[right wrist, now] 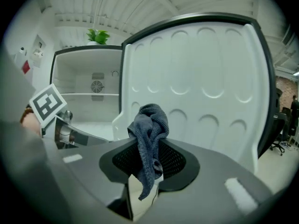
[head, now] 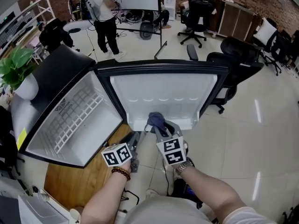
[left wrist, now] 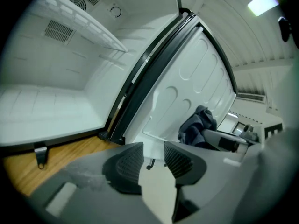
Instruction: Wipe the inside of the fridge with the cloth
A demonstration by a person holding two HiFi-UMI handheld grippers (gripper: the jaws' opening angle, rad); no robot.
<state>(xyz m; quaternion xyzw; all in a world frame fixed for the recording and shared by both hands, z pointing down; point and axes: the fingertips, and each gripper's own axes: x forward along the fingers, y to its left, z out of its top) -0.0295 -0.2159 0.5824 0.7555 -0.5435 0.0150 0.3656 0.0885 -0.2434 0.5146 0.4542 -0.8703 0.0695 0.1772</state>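
A small fridge (head: 49,85) stands open at the left, its white inside (head: 70,120) crossed by a wire shelf (head: 79,115). The door's white inner liner (head: 163,94) faces me at centre. My right gripper (head: 159,128) is shut on a dark blue-grey cloth (head: 156,120), bunched just in front of the door's bottom ledge. In the right gripper view the cloth (right wrist: 149,132) hangs pinched between the jaws of the right gripper (right wrist: 149,161). My left gripper (head: 135,141) sits to its left, low near the door hinge. The left gripper (left wrist: 153,156) is open with nothing in it; the cloth (left wrist: 198,125) shows beyond.
The fridge rests on a wooden board (head: 88,181) over a glossy tiled floor. Black office chairs (head: 233,69) stand behind the door at right. A person (head: 105,17) stands by a whiteboard at the back. A potted plant (head: 14,64) sits left of the fridge.
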